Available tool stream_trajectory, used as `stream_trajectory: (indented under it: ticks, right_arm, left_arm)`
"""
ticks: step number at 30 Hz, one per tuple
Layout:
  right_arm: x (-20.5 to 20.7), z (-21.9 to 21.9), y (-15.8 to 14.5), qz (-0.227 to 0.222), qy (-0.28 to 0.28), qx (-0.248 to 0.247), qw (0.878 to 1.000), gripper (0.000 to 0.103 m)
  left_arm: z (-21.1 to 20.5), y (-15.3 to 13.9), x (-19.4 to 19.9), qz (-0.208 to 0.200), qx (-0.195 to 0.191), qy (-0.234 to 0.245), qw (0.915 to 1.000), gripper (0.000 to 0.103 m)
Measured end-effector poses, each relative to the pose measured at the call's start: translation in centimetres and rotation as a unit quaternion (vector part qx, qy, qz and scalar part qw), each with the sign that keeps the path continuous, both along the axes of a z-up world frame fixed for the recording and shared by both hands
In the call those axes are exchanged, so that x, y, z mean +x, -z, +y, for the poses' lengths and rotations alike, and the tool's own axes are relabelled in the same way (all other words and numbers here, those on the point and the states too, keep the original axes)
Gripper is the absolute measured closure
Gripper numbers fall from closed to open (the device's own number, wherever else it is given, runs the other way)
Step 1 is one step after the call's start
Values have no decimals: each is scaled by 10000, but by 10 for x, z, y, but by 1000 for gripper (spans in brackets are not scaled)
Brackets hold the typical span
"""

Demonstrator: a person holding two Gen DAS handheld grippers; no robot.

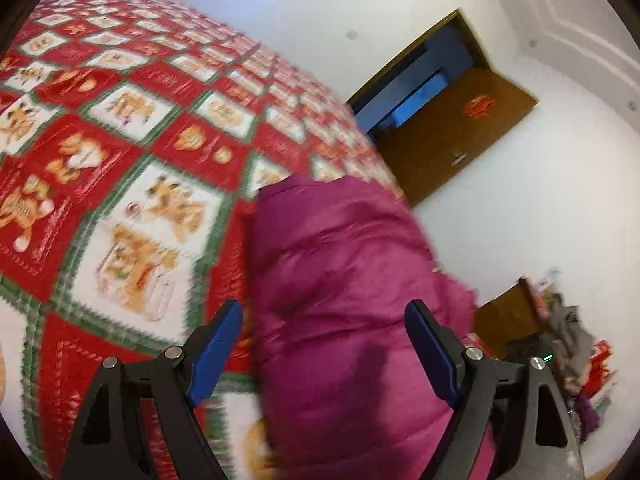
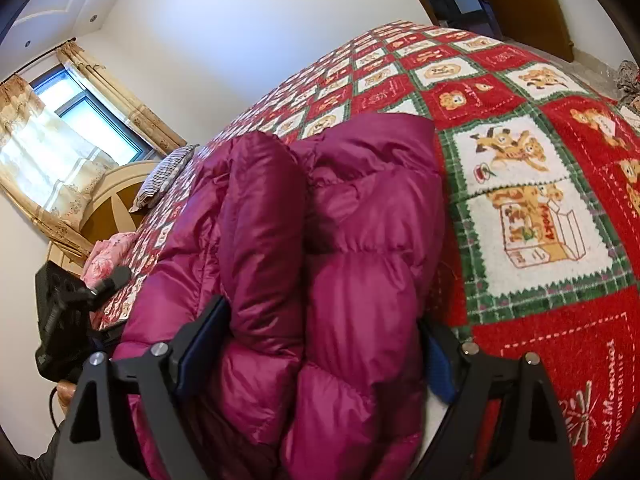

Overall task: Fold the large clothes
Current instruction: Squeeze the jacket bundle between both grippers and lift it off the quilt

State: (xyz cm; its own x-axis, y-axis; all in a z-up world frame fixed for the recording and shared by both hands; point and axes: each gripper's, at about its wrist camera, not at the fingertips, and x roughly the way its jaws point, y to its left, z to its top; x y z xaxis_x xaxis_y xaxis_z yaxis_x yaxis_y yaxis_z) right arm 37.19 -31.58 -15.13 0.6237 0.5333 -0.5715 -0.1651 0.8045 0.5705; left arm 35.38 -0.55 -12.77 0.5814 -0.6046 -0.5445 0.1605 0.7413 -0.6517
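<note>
My right gripper (image 2: pixel 320 344) straddles the bulk of the magenta down jacket (image 2: pixel 340 240), jaws wide, gripping nothing. My left gripper (image 1: pixel 324 344) hovers equally spread over it, empty. The jacket lies bundled near the bed's (image 2: pixel 560 320) near edge; I should pinch one layer, not the puff, then fold toward the far side.

Down jacket (image 2: pixel 352 240): magenta, quilted. Bedspread (image 2: pixel 540 168): red and white squares, green borders, bear prints. Pillow (image 2: pixel 164 180): striped. Tongs pads (image 1: pixel 216 348): blue.
</note>
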Motion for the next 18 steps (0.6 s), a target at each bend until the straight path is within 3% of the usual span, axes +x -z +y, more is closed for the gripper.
stream_trajectory:
  ticks: [2, 5, 6, 7, 13, 16, 18]
  right_arm:
    - [0, 0, 0, 0, 1, 8, 10000, 14]
    - [0, -1, 0, 0, -7, 12, 10000, 14]
    - [0, 0, 0, 0, -4, 17, 10000, 14]
    - [0, 0, 0, 2, -2, 22, 10000, 14]
    - [0, -1, 1, 21, 42, 74, 10000, 14]
    - [-1, 5, 1, 10, -28, -96, 9999, 15]
    - [-2, 9, 1, 8, -8, -251, 9997, 20]
  left_arm:
    - [-4, 20, 11, 494, -143, 147, 9986, 20]
    - [-13, 20, 12, 469, -441, 324, 9974, 20]
    - [-23, 21, 15, 602, -751, 612, 9935, 16]
    - [-30, 18, 17, 616, -717, 651, 9934, 10]
    - [-48, 17, 38, 714, -365, 860, 9931, 10]
    - [-65, 9, 34, 351, 573, 1045, 9922, 15]
    - [-69, 8, 36, 290, 836, 990, 9911, 20]
